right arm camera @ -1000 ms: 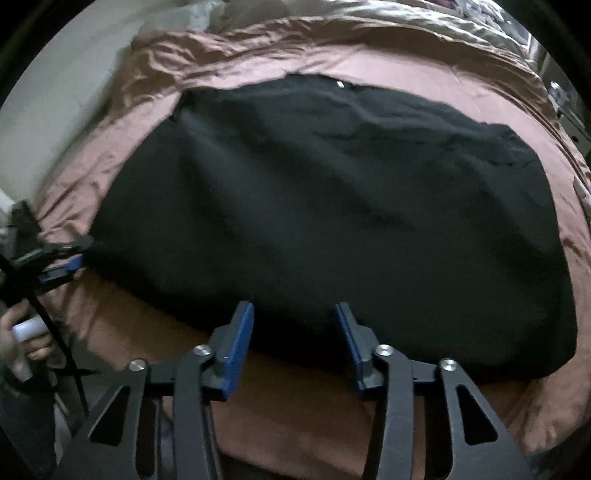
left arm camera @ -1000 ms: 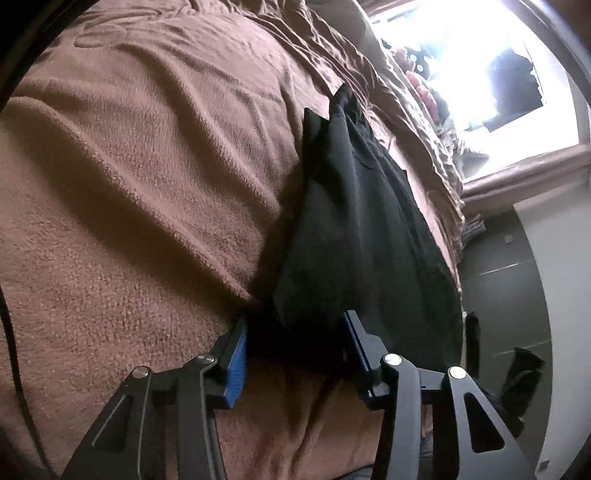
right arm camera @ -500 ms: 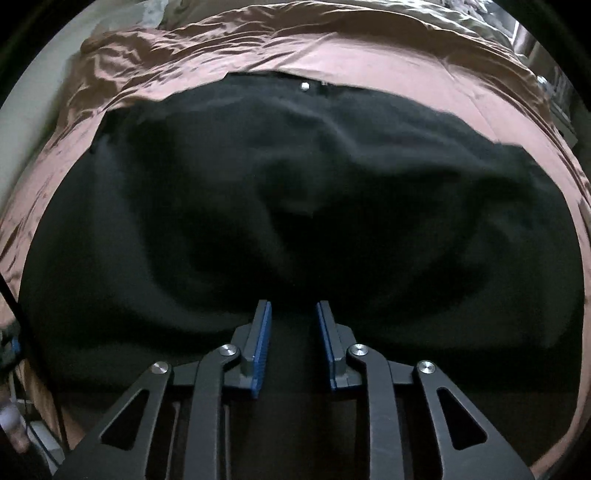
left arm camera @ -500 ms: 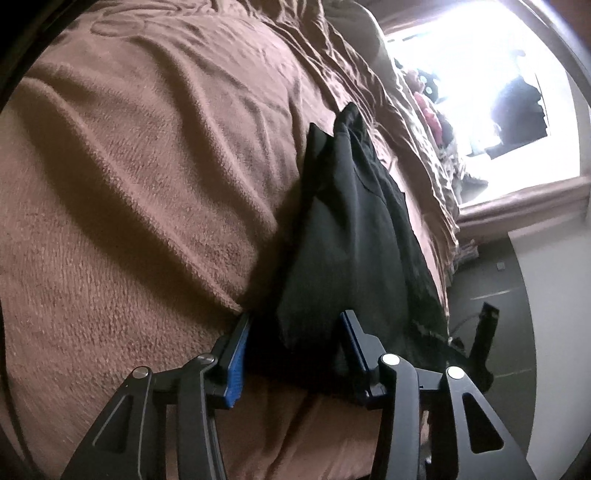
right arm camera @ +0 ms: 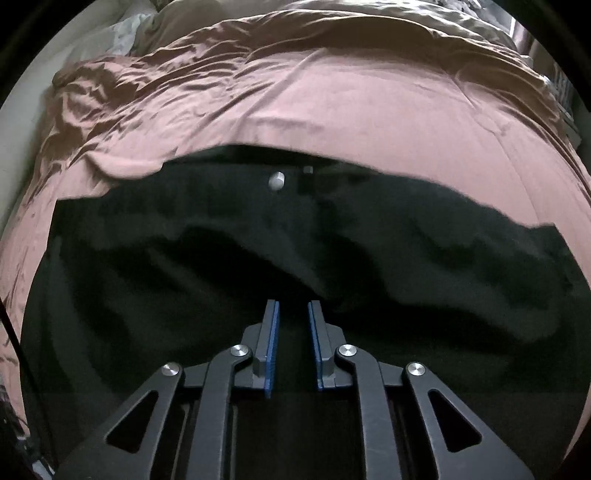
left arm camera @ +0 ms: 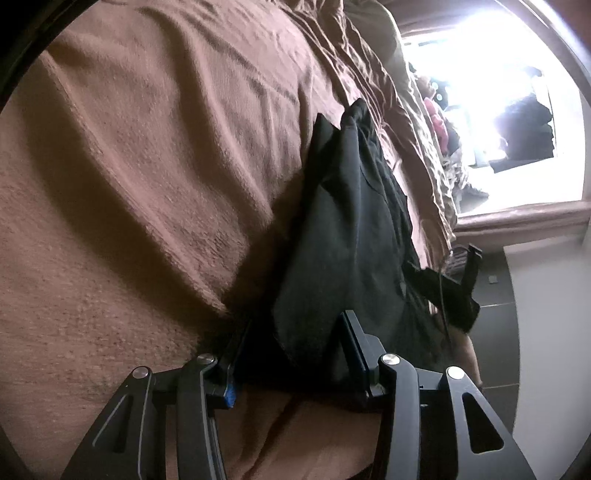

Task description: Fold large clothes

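Observation:
A large black garment (right arm camera: 406,236) lies spread on the brown bed cover (right arm camera: 369,110), its pale button (right arm camera: 277,181) near the far edge. My right gripper (right arm camera: 293,306) is over the garment's middle. Its jaws are closing to a narrow gap on black cloth, and a raised fold runs off from the fingertips. In the left wrist view the same garment (left arm camera: 343,229) runs away from me in a long strip. My left gripper (left arm camera: 291,343) straddles its near end, jaws well apart, cloth between them with a gap at the left pad. The right gripper (left arm camera: 447,288) shows at the garment's right edge.
Brown fleece blanket (left arm camera: 129,203) fills the left of the left wrist view. Crumpled beige bedding (right arm camera: 388,22) lies at the head of the bed. A bright window (left arm camera: 498,92) and a dark tiled floor (left arm camera: 495,325) lie beyond the bed's right edge.
My right gripper has travelled from the garment's near edge to over its middle while its jaws narrowed, and the cloth has bunched into a fold ahead of it. My left gripper has only rolled a little.

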Action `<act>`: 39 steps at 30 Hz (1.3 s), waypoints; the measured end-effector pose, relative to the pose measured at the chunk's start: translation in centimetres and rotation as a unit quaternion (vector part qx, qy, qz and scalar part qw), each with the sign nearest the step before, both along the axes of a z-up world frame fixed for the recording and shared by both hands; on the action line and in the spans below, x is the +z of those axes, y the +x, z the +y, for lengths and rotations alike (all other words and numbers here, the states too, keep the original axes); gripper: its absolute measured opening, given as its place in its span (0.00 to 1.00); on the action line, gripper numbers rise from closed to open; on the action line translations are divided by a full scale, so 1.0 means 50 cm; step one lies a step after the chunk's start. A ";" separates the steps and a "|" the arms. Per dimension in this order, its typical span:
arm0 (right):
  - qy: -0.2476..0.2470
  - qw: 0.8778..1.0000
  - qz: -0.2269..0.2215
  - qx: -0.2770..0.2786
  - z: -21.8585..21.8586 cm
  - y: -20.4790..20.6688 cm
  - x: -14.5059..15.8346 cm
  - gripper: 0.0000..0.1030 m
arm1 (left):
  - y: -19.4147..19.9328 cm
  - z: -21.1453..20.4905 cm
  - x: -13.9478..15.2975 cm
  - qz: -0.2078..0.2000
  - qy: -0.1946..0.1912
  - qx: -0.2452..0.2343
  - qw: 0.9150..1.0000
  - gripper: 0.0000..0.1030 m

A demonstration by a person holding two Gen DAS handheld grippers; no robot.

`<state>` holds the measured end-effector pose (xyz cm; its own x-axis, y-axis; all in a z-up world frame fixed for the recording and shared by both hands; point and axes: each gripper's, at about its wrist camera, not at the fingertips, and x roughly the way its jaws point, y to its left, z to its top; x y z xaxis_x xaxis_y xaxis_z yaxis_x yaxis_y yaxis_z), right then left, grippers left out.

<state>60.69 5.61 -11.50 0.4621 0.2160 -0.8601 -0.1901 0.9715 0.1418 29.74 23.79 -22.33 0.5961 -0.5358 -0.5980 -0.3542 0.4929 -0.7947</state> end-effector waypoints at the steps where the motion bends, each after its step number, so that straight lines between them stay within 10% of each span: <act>1: 0.001 1.000 0.000 0.001 0.003 0.015 -0.002 0.12 | 0.002 -0.003 -0.001 0.001 -0.002 -0.001 1.000 0.46; 8: 0.050 0.999 0.002 -0.011 -0.041 0.013 0.035 0.12 | 0.009 -0.018 -0.011 0.003 -0.015 -0.001 1.000 0.46; 17: 0.094 0.995 -0.020 0.025 -0.093 -0.192 0.073 0.12 | -0.009 -0.040 0.059 -0.027 0.020 0.006 0.999 0.20; 26: 0.133 0.991 -0.007 0.027 -0.136 -0.371 0.007 0.12 | 0.004 -0.087 0.167 -0.082 0.071 -0.017 0.994 0.14; 39: 0.145 0.989 0.008 0.005 -0.150 -0.399 -0.088 0.12 | 0.049 -0.209 0.316 -0.159 0.099 -0.078 0.979 0.12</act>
<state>40.75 -1.88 -15.92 0.4461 0.4588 -0.7685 -0.1944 0.8878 0.4172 32.17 13.31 -6.54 0.6897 -0.5272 -0.4964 -0.0118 0.6772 -0.7357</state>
